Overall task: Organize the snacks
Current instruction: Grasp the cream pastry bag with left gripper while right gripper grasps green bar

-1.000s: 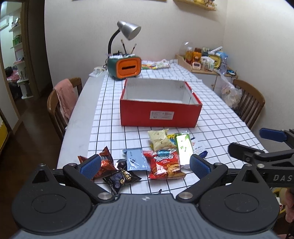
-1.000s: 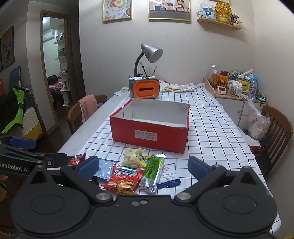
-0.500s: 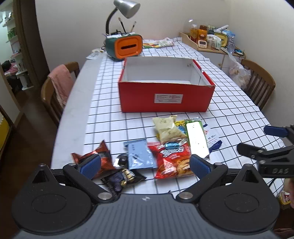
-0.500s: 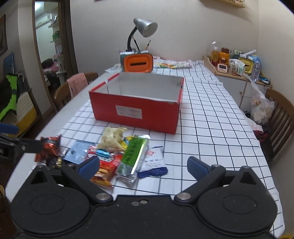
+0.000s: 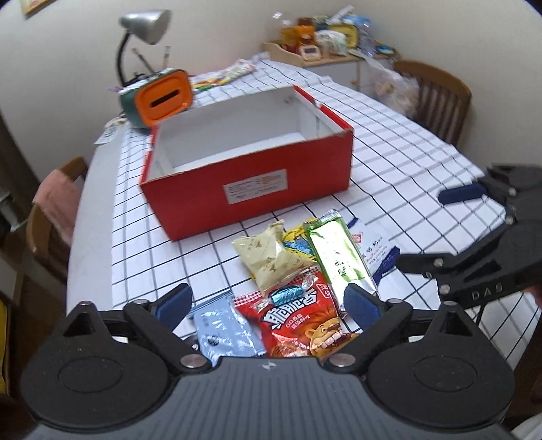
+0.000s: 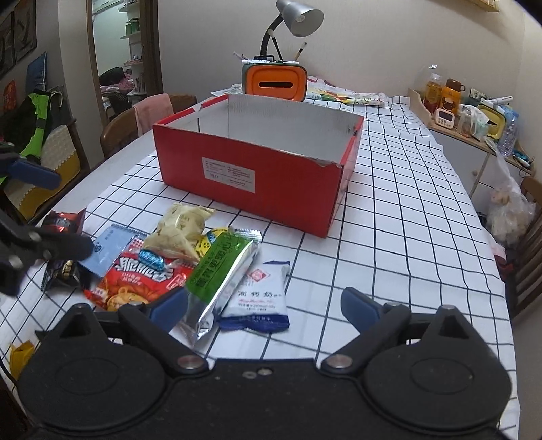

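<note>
An open red box (image 5: 250, 189) with a white inside stands mid-table on the checked cloth. In front of it lies a heap of snacks: a red pack (image 5: 298, 321), a green bar (image 6: 223, 270), a white-and-blue sachet (image 6: 261, 294), a cream pack (image 5: 267, 254) and a light blue sachet (image 5: 227, 335). My left gripper (image 5: 267, 301) hovers over the red pack and light blue sachet, jaws closing, pads touching nothing. My right gripper (image 6: 264, 304) hangs above the green bar and the white sachet, jaws closing too, pads clear of both.
An orange tissue box (image 6: 274, 81) with a grey lamp (image 6: 298, 17) stands behind the red box. Wooden chairs (image 5: 437, 94) flank the table and a shelf of bottles (image 6: 467, 111) is at the right. Two dark packs (image 6: 64, 270) lie near the left table edge.
Both grippers have come forward and down toward the snack heap, so the box and packs look larger. The left view has rolled. Both pairs of jaws stand slightly narrower.
</note>
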Tool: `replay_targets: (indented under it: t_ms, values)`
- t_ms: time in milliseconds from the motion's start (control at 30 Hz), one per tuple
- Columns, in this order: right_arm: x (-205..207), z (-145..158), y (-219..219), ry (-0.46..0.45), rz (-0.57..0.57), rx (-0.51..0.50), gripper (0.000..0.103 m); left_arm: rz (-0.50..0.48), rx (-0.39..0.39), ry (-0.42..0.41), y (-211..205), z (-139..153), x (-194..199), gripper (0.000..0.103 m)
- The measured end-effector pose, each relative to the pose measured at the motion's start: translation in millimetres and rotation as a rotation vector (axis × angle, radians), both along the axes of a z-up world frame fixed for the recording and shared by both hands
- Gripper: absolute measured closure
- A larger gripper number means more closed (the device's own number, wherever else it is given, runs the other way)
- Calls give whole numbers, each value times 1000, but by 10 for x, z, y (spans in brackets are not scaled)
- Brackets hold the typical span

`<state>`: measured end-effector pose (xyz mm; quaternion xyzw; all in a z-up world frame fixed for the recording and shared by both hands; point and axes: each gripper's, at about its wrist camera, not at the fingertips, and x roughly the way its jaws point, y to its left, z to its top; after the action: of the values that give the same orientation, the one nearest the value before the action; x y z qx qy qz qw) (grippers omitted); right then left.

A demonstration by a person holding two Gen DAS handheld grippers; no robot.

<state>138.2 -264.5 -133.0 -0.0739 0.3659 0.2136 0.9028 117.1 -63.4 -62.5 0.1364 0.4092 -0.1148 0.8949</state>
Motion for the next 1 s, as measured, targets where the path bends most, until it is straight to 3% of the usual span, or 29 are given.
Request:
replay_targets:
  t_ms: [133, 200, 400, 700, 800, 1000]
  values:
    - [103, -55, -25, 19, 5, 3, 6, -98, 46, 43, -72, -131, 142, 34]
    - [129, -87, -42, 25, 7, 1, 6, -142, 56, 86, -97, -215, 239, 40]
    - [223, -149, -87, 43, 6, 11, 6, -229, 33, 196, -93, -408, 516, 48]
    - [328, -187, -69, 76, 19, 54, 7, -235, -4, 314, -34, -611, 760, 63]
    - [353, -206, -7, 88, 40, 63, 7, -242, -3, 316, -39, -636, 773, 64]
    - [379, -241, 165, 81, 89, 28, 9, -249, 4, 313, -99, -638, 803, 82]
